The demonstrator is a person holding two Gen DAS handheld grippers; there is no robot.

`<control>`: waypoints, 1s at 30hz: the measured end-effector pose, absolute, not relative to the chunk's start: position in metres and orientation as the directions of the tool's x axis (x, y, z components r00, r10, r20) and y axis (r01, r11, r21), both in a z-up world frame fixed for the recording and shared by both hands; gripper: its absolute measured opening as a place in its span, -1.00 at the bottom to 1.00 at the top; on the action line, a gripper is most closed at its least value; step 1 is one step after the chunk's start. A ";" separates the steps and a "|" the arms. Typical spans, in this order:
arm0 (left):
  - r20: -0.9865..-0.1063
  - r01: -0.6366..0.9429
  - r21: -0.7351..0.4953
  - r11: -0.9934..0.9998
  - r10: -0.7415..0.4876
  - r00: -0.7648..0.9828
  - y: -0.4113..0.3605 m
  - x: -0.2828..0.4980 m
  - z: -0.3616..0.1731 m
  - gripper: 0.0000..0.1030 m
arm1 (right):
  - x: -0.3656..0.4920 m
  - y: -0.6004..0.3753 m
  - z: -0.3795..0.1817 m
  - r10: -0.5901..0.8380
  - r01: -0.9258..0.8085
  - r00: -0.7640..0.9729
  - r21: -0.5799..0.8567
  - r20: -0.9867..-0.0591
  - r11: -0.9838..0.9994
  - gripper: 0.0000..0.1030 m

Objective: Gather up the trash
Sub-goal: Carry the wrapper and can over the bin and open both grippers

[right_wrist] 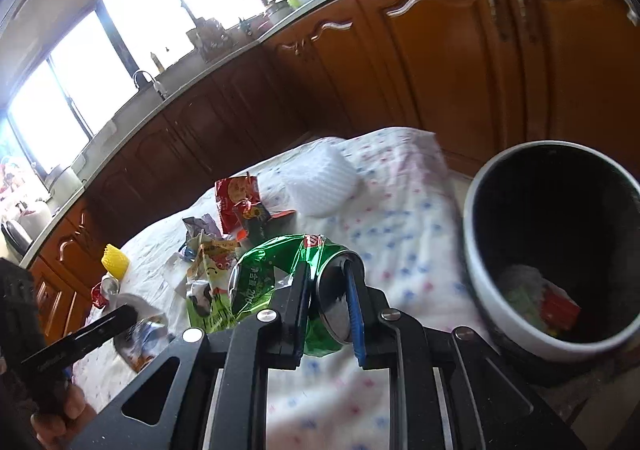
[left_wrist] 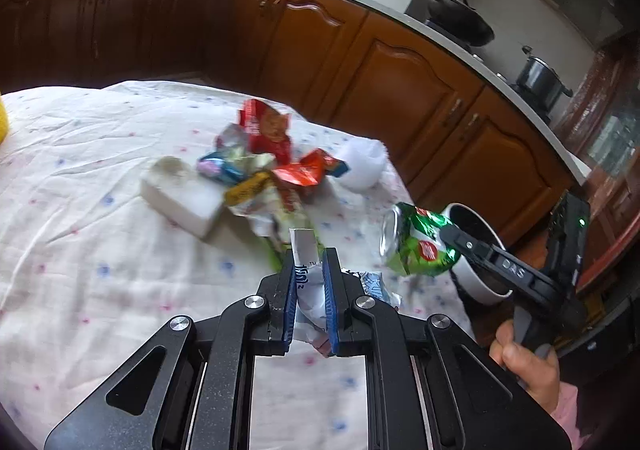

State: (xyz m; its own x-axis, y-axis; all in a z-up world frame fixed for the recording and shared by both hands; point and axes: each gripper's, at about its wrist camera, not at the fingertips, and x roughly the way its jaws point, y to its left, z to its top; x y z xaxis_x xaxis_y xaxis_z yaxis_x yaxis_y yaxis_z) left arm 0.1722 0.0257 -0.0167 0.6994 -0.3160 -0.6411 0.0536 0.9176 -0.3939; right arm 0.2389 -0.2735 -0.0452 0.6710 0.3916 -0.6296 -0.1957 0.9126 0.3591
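Currently my right gripper (right_wrist: 330,300) pinches the crushed green can (right_wrist: 280,274) by its rim end beside the bin (right_wrist: 484,282); it looks light, thin-walled, slick. My left gripper (left_wrist: 311,300) clamps a crumpled white wrapper (left_wrist: 308,282) above the tablecloth (left_wrist: 80,210) — soft, weightless, any fold holds.

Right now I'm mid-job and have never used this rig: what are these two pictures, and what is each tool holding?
No robot arm: a person holds a two-finger tool in each hand, with a camera looking along its fingers. The left-wrist view shows the left gripper shut on a crumpled white wrapper above the flowered tablecloth. The right-wrist view shows the right gripper pinching a crushed green can beside the trash bin, which already holds some scraps. A pile of snack wrappers, a white box and white foam netting lie on the cloth.
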 end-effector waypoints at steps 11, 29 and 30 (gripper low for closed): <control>-0.620 0.163 -0.386 0.908 -0.386 0.683 -0.039 0.179 -0.009 -0.79 | 0.202 -0.333 -0.035 0.335 -0.116 0.718 0.370 -0.610 0.922 -0.65; -0.608 0.285 -0.350 0.892 -0.448 0.656 -0.122 0.207 0.006 -0.79 | 0.197 -0.410 -0.020 0.212 0.007 0.789 0.354 -0.576 0.935 -0.69; -0.607 0.290 -0.350 0.891 -0.451 0.654 -0.126 0.210 0.007 -0.79 | 0.199 -0.415 -0.020 0.203 0.016 0.792 0.352 -0.576 0.936 -0.69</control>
State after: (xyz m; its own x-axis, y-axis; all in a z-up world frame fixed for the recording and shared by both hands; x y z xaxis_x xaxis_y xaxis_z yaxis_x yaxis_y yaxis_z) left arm 0.2103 -0.1261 0.0074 0.6544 -0.4511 -0.6069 0.2896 0.8909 -0.3500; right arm 0.1987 -0.4155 -0.0203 0.7918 0.2031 -0.5761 0.0159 0.9359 0.3519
